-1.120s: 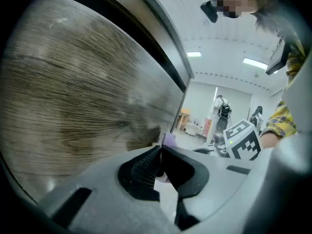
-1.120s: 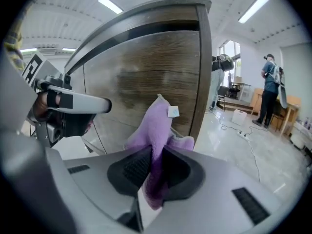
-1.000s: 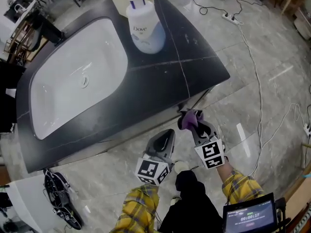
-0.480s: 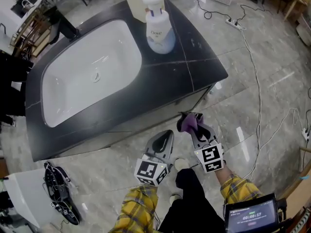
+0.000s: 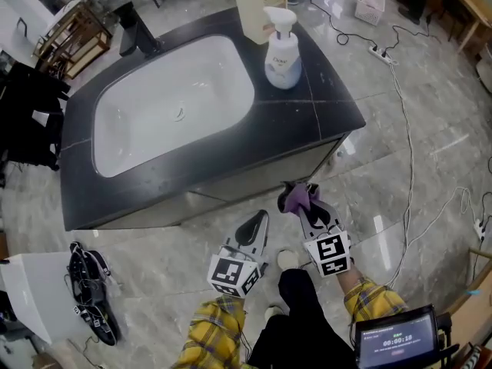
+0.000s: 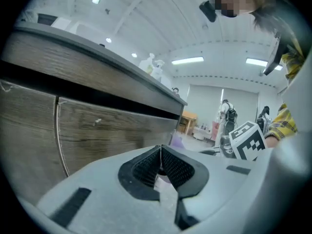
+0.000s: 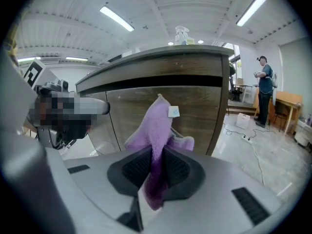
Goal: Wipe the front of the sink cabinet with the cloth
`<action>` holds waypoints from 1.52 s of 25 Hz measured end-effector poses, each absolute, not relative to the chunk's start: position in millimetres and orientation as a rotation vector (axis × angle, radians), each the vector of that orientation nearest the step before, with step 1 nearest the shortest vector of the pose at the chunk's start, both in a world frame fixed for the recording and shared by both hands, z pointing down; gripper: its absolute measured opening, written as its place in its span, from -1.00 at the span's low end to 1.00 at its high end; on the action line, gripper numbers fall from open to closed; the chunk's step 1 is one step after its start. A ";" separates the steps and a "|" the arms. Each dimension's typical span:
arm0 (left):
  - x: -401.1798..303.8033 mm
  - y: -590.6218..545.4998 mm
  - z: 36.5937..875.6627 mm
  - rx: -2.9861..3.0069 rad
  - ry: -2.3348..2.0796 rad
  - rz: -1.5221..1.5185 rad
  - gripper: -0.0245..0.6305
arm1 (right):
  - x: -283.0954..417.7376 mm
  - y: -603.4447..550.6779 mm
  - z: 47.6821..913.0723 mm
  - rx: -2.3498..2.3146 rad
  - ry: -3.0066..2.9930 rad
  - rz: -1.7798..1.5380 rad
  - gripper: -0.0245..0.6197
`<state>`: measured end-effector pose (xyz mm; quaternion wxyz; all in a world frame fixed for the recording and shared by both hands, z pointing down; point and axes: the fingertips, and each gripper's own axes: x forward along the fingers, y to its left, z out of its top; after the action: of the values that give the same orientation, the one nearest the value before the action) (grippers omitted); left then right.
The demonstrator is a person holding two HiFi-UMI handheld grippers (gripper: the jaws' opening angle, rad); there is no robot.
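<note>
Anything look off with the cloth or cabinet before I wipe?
Nothing spilled or damaged. The cloth is bunched upright in the shut jaws of the right gripper rather than spread flat. A loose cable trails over the floor right of the cabinet.

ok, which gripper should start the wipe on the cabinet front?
Right. The right gripper is shut on the purple cloth, which points at the cabinet front. The left gripper is shut and empty.

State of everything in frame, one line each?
Cloth, bunched, clamped.
Right hand-held gripper, shut on cloth.
Left hand-held gripper, shut, empty.
Cabinet, doors closed.
Sink, empty.
Soap bottle, upright.
</note>
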<state>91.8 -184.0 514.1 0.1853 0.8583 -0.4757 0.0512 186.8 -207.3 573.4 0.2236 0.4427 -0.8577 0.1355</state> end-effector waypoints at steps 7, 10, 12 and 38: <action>60.0 -167.1 485.9 2.393 -1.429 0.128 -0.90 | 156.2 -194.2 544.2 1.163 -2.419 0.359 -0.76; 40.3 -156.9 476.5 2.361 -1.489 0.124 -0.90 | 139.7 -187.3 531.1 1.132 -2.448 0.355 -0.76; 27.4 -150.2 470.9 2.340 -1.527 0.120 -0.90 | 127.5 -182.0 523.5 1.100 -2.471 0.340 -0.76; -132.6 -87.1 446.2 1.922 -2.015 0.011 -0.90 | -42.6 -140.1 495.3 0.539 -2.650 0.290 -0.76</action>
<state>-132.6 -87.1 446.2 0.1775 0.6792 -0.7122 0.0040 -42.6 -140.1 495.3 0.2092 0.1939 -0.9528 0.1042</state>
